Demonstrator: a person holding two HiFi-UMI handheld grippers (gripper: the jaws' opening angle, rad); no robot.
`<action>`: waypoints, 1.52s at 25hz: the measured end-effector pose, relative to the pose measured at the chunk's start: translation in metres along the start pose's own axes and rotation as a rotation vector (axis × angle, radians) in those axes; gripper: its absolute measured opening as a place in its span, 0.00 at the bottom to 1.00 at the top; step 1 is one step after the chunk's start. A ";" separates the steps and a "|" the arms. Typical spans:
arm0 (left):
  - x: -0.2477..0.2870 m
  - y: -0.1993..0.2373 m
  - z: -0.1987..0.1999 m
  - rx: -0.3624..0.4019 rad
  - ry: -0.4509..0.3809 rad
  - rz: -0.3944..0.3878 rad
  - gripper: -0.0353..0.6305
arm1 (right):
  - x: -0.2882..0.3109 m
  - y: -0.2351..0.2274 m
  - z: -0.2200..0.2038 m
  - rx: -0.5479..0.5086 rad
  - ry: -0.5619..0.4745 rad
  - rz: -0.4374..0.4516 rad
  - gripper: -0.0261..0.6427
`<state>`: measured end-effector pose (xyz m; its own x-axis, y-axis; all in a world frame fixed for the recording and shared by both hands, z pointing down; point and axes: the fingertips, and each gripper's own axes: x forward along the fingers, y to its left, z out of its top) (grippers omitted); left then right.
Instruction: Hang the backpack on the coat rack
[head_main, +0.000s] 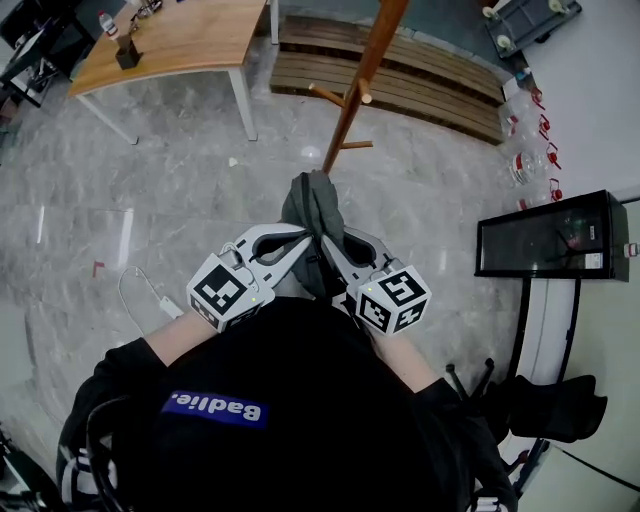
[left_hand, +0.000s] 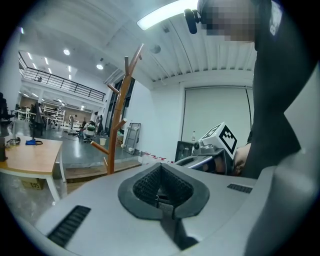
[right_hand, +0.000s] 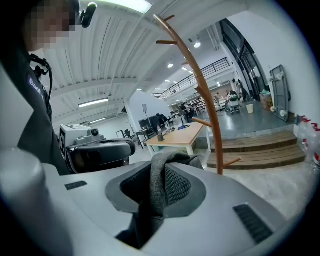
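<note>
Carrying the Backpack Toward the Coat Rack

**Step in hand.** The job appears to be at the carry stage; nothing hangs on the rack yet. The right tool (right_hand: 161, 186) is clamped on a fold of grey cloth at the top of the backpack (head_main: 313, 205). The cloth stands up between its pads. The left tool (head_main: 298, 242) has its jaws drawn together, and its own view shows no cloth between the pads. Its tip sits against the same grey fold. Both tools are held close to the person's chest, and the rest of the bag is mostly hidden beneath them.

**Next move.** The coat rack (head_main: 356, 95) stands ahead, apart from the bag. The grey fold probably needs to be raised above a peg (head_main: 328, 94), spread into an open loop, then lowered over the peg before the clamp is let go.

**Surface and room.** A wooden surface (head_main: 190, 35) on white legs stands to the left of the rack and carries a bottle (head_main: 108, 22). Behind the rack lies a low slatted wooden platform (head_main: 420, 80). The floor (head_main: 150, 190) is pale polished stone, with a white cable (head_main: 140, 295) lying on it. A dark glass-fronted cabinet (head_main: 550, 235) stands at the right.
</note>
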<state>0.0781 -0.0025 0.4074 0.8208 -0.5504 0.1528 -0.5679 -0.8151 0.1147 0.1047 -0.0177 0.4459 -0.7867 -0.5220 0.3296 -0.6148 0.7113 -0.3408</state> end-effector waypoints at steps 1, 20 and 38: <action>0.001 0.002 0.000 -0.002 -0.005 0.020 0.06 | 0.003 -0.002 -0.001 -0.002 0.006 0.018 0.14; -0.050 0.124 0.024 0.041 -0.088 -0.044 0.06 | 0.155 -0.014 0.089 0.043 -0.056 -0.049 0.14; -0.042 0.180 0.017 -0.022 -0.063 0.011 0.06 | 0.218 -0.092 0.156 0.273 -0.133 -0.052 0.14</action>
<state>-0.0580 -0.1292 0.4049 0.8163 -0.5702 0.0923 -0.5776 -0.8050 0.1352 -0.0191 -0.2703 0.4122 -0.7434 -0.6241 0.2406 -0.6326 0.5390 -0.5562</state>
